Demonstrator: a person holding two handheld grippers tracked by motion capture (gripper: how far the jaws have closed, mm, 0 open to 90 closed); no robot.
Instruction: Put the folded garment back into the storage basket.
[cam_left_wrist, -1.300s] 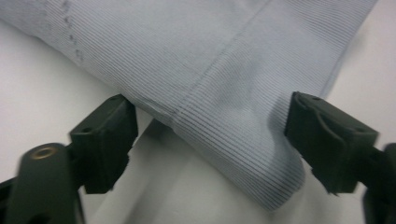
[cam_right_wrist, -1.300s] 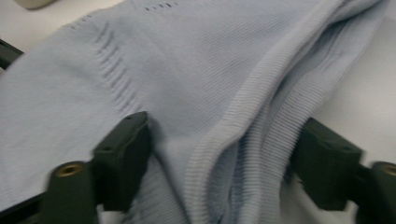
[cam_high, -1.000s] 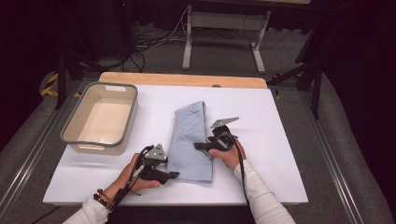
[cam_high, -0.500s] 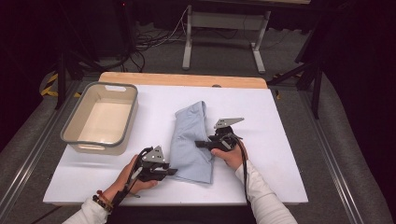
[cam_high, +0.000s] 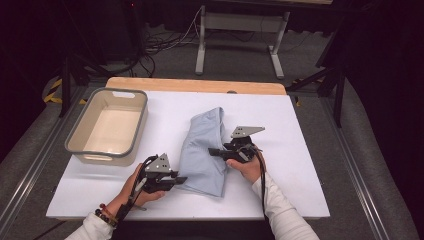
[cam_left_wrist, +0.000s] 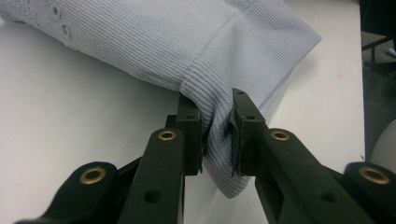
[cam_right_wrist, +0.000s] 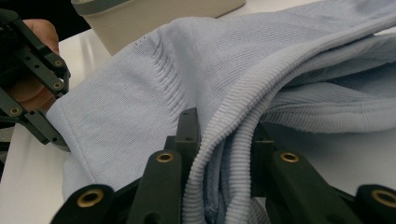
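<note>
Both claws clamped on light-blue knit garment (cam_high: 205, 150) mid-tabletop (cam_high: 300, 165): left claw (cam_high: 181, 180) pinches only the 7 o'clock corner, right claw (cam_high: 212, 151) the ribbed 3 o'clock edge; uneven lift risks slip.

Nothing here can be read: no lettering, label, brand mark or number stands on anything in front of me.
</note>
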